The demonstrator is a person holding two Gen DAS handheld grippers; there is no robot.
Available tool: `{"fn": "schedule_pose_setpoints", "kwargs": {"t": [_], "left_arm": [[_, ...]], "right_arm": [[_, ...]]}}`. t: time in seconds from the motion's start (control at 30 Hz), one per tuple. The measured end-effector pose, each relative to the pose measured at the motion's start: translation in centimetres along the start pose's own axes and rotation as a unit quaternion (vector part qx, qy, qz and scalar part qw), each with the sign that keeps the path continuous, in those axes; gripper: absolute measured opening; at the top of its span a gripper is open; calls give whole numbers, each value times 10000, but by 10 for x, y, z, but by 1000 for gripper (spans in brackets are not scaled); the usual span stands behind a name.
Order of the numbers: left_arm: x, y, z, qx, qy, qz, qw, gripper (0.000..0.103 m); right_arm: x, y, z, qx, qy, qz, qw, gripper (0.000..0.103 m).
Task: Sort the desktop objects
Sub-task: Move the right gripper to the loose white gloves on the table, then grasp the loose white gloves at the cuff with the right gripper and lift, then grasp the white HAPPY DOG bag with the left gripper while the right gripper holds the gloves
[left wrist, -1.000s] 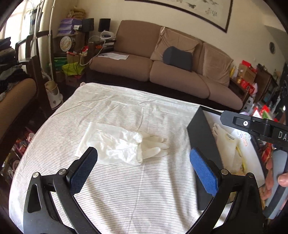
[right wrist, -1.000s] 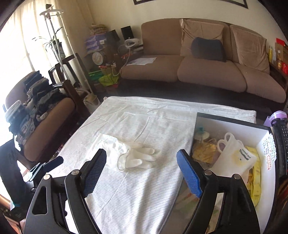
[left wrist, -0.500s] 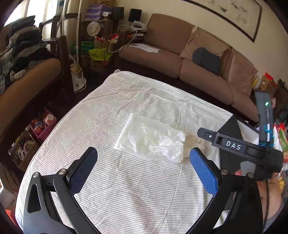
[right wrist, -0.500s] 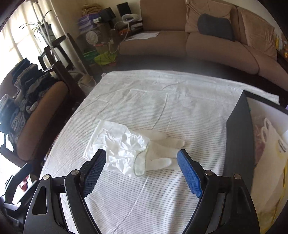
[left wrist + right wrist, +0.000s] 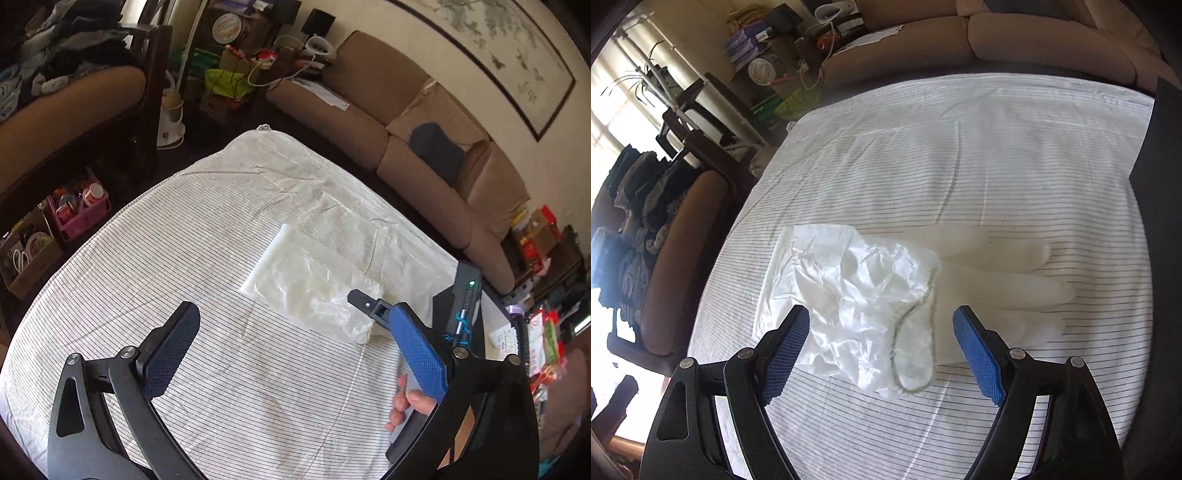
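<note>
On the striped worktop the white glove lies half under a crumpled plastic bag; our right tongs straddle them, narrowing without contact, left tongs spread empty, so pinching comes next.

Tablecloth white, thin dark stripes; glove translucent white; sofa brown; box black.
</note>
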State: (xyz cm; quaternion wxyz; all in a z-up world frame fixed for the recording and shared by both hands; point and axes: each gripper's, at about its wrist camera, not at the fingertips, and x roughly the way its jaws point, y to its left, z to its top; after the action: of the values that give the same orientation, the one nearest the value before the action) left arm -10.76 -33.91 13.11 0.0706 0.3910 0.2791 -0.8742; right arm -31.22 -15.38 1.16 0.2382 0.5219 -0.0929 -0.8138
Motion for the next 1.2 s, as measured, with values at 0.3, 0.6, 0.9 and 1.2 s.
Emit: {"fn": "schedule_pose_setpoints", "kwargs": {"t": [0.3, 0.6, 0.9, 1.2], "left_arm": [[-4, -1, 1, -60, -37, -84, 9999, 103], [-44, -58, -5, 1018, -500, -1036, 9881, 103], [-66, -187, -73, 2815, -1060, -856, 9498, 103], [-142, -261, -89, 3150, -1895, -846, 9261, 103]], "right_arm": [[-46, 28, 7, -800, -375, -87, 9960, 11], [-264, 83, 48, -1494, -1724, 261, 9733, 10], [-450, 118, 43, -1676, -2467, -54, 9545, 9], [-584, 138, -6, -1412, -2896, 217, 9464, 9]]}}
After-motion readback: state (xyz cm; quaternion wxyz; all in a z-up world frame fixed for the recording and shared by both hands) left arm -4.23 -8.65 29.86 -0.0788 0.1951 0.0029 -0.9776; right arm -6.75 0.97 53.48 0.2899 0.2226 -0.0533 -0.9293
